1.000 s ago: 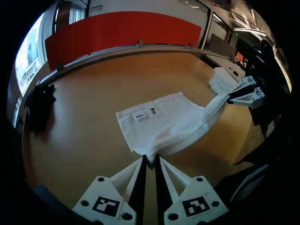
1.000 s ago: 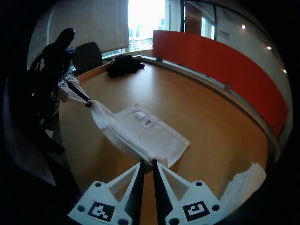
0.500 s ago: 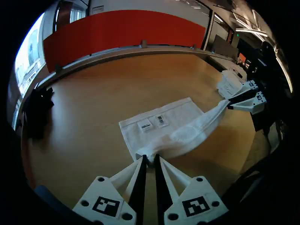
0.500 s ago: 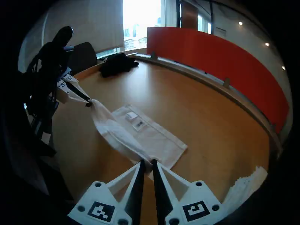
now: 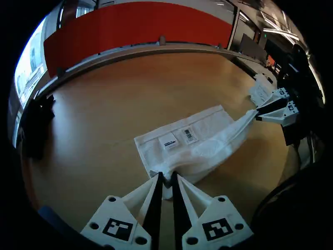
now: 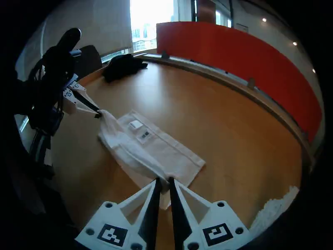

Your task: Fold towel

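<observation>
Towel (image 5: 200, 133) lengthwise between tools (image 5: 166, 178) (labels (image 5: 168, 142) up)

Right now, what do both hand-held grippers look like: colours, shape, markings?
They match: the left hand-held gripper and the right hand-held gripper each have two white, tapering triangular fingers with black inner strips, round holes, and a black-and-white square tag on each finger base.

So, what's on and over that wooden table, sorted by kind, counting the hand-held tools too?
Flat white towel: 1
Pile of white cloths: 1
Black bundle: 1
Tools: 2, the left tool and the right tool, each pinching the towel
Total: 5
</observation>
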